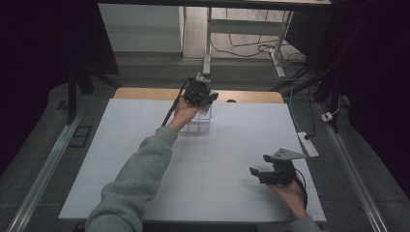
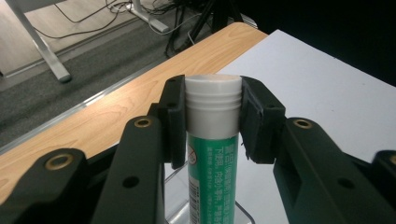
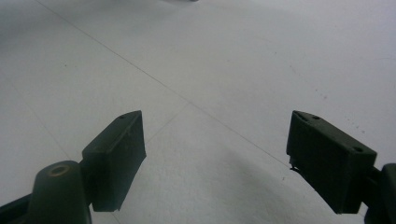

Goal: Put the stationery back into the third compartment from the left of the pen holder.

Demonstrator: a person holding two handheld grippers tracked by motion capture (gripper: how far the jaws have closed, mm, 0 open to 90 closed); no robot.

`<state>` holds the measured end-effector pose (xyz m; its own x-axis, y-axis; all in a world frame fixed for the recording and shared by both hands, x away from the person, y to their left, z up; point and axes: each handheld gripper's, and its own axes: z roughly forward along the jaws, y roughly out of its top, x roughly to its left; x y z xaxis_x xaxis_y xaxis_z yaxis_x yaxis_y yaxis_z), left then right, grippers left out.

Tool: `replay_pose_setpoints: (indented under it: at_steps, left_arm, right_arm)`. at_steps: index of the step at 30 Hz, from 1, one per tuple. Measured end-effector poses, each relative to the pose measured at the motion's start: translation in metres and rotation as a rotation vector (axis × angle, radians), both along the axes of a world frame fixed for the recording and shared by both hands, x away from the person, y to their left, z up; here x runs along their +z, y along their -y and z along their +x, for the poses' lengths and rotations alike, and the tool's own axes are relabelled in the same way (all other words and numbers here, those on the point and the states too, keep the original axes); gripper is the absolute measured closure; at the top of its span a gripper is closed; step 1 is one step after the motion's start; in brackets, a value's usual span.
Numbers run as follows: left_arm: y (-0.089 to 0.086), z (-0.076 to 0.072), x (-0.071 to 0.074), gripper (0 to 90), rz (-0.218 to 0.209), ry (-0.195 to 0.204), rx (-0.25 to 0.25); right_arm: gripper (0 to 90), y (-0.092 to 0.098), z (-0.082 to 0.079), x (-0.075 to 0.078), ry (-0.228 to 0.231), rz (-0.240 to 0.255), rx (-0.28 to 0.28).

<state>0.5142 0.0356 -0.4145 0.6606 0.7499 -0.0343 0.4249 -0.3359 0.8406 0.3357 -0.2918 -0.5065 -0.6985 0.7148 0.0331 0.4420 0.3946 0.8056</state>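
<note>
Lab or test room, dim, set up for recording. A white board (image 1: 193,164) covers a wooden table (image 1: 251,96) at centre; metal rails (image 1: 41,174) run along the floor at 9 and 3 o'clock. At 12 o'clock stands a desk frame (image 1: 209,46) on grey legs with loose cables (image 1: 251,48) on the floor beneath (more cable in the left gripper view); a white power strip (image 1: 308,144) lies at 3 o'clock, black stands and drapes at both sides.

One green tube (image 2: 212,158); one clear holder (image 1: 199,124); two grippers (image 2: 212,116) (image 3: 215,158)
</note>
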Motion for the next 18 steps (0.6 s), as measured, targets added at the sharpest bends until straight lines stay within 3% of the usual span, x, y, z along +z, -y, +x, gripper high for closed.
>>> replay_pose_setpoints:
  at_steps: [3, 6, 9, 18]
  left_arm:
    - [0.0, -0.001, -0.001, 63.1, 0.003, -0.001, -0.001]
    - [0.0, -0.002, 0.001, 46.4, 0.017, -0.022, -0.007]
    - [-0.001, -0.007, 0.003, 40.0, 0.033, -0.017, -0.023]
    - [-0.016, -0.024, -0.001, 38.7, 0.034, -0.036, -0.068]
  right_arm:
    - [19.1, 0.0, 0.0, 0.0, 0.001, -0.006, -0.003]
    - [19.1, 0.0, 0.0, 0.0, 0.0, -0.007, -0.003]
    - [19.1, -0.001, 0.0, 0.0, 0.0, -0.009, -0.001]
    - [19.1, -0.001, 0.0, -0.001, -0.006, -0.007, 0.005]
